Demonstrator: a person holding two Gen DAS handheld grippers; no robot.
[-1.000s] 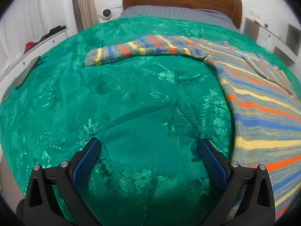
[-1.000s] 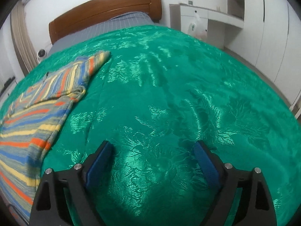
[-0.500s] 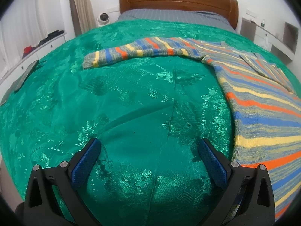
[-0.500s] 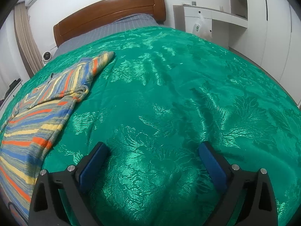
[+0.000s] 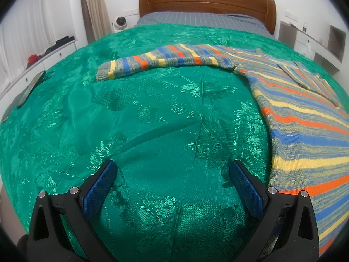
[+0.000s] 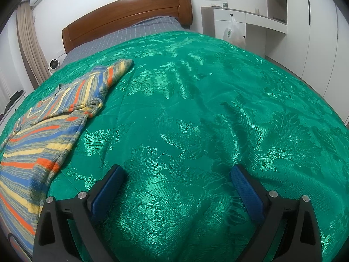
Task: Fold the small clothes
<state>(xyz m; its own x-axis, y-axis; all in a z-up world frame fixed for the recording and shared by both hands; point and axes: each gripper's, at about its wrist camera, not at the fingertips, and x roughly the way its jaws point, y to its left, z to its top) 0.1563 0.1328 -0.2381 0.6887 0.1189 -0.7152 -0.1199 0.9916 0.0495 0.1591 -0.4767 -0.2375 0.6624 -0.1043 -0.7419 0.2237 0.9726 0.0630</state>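
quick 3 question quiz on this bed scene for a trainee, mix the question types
1. True or false: the left claw is shut on the sweater.
2. Multiple choice: the sweater lies on A) a green bedspread B) a bare wooden floor C) a white desk.
3. Fill in: in the left wrist view, one sleeve lies stretched out toward the picture's ____ side.

Key
1. False: both it and the right claw are open, holding nothing.
2. A
3. left
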